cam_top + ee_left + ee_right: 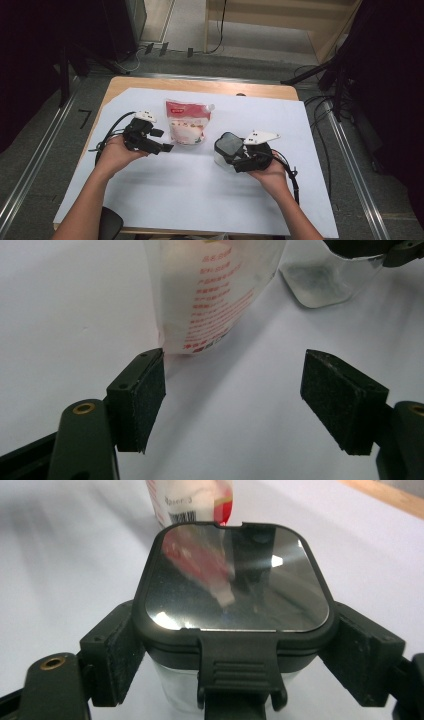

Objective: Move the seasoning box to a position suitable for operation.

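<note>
Glare on the container [235,587] lid hides its contents; right tongs [235,655] clamp it, left tongs [232,405] gape beside the pouch [210,290].

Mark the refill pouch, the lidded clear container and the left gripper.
refill pouch [187,123]: high view, middle of its printed front.
lidded clear container [235,582]: right gripper view, centre of its glossy lid.
left gripper [232,402]: left gripper view, midway between its fingertips.

pouch [187,123] lies left of and behind the container [228,148] on the sheet [200,195].
</note>
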